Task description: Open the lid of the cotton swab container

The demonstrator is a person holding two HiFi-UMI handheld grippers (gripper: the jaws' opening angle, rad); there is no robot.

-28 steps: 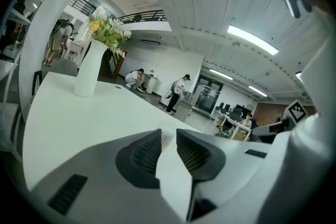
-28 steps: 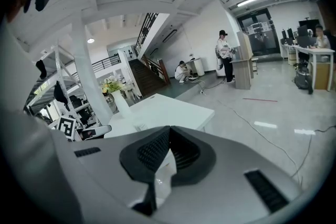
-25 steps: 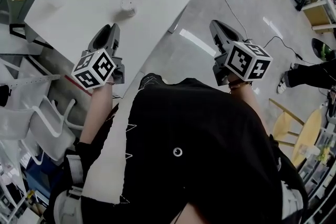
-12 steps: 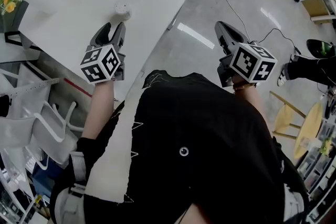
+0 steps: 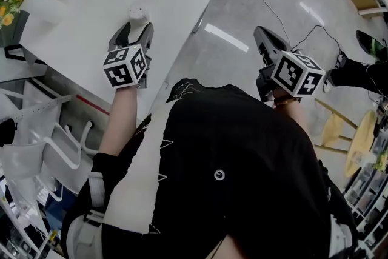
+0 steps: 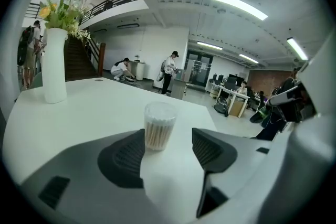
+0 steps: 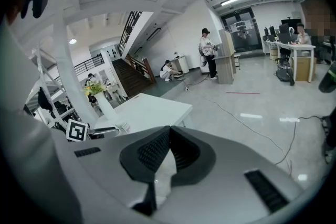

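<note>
Cotton swab container [image 6: 159,126] just beyond left tool [image 6: 168,135], jaws just spread, empty, right tool [image 7: 169,129] pressed together

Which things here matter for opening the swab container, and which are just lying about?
For the job: container, lid on, on the table; left tool, jaws just been opening, container just ahead, not yet between them; right tool, shut and empty.
Lying about: vase with flowers; chairs.
</note>
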